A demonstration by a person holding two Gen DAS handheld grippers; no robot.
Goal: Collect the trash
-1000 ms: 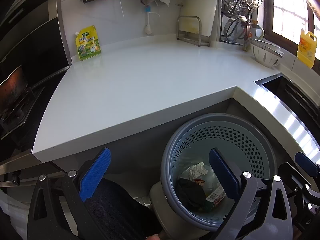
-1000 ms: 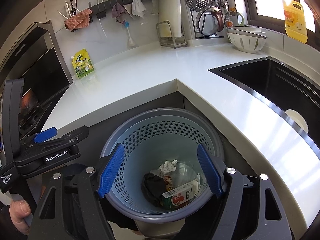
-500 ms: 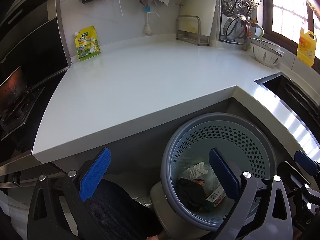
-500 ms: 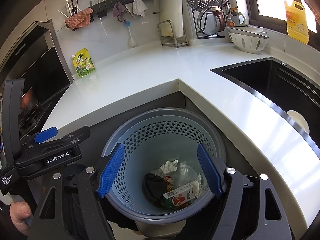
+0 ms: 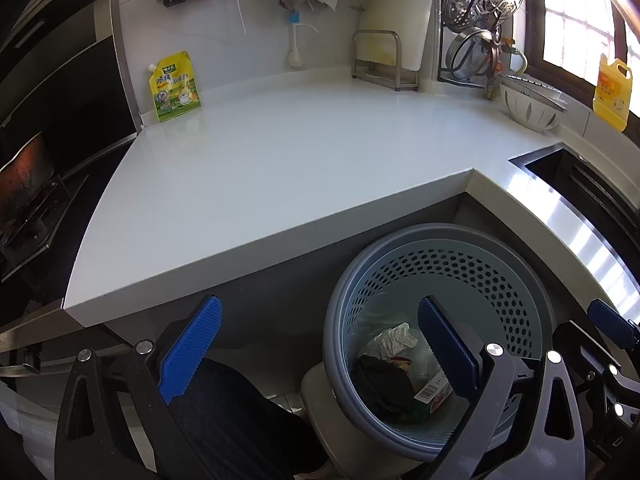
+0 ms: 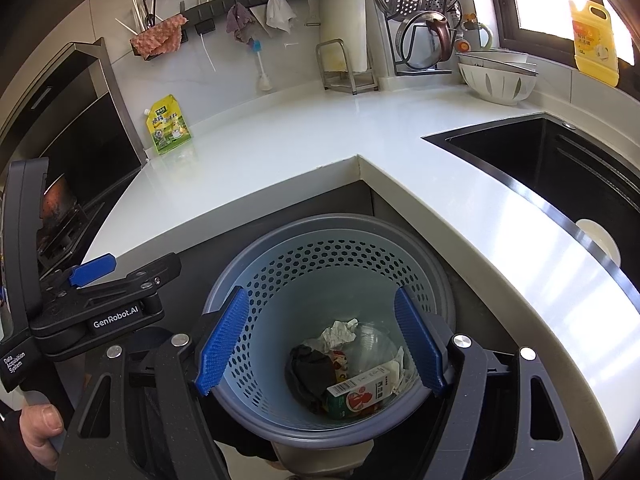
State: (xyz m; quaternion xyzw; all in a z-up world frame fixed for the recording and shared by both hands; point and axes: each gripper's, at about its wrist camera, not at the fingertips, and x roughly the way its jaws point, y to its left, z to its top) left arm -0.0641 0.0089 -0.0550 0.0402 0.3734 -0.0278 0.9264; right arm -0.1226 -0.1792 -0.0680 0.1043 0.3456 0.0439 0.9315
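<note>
A grey-blue perforated trash basket (image 5: 520, 280) (image 6: 328, 256) stands on the floor in the inner corner of the white counter. Inside lie a juice carton (image 6: 356, 394) (image 5: 434, 388), crumpled white paper (image 6: 340, 332) (image 5: 394, 338), a dark cloth (image 6: 310, 368) (image 5: 380, 376) and clear plastic (image 6: 372, 344). My right gripper (image 6: 320, 344) is open and empty, held over the basket's mouth. My left gripper (image 5: 320, 354) is open and empty, left of the basket; it also shows in the right wrist view (image 6: 92, 276).
The white L-shaped counter (image 5: 280, 168) (image 6: 300, 136) holds a yellow-green pouch (image 5: 174, 86) (image 6: 168, 124) by the back wall. A black sink (image 6: 560, 176) is at right, a stove (image 5: 28, 200) at left. A bowl (image 6: 496, 80), racks and a yellow bottle (image 6: 596, 44) stand at the back right.
</note>
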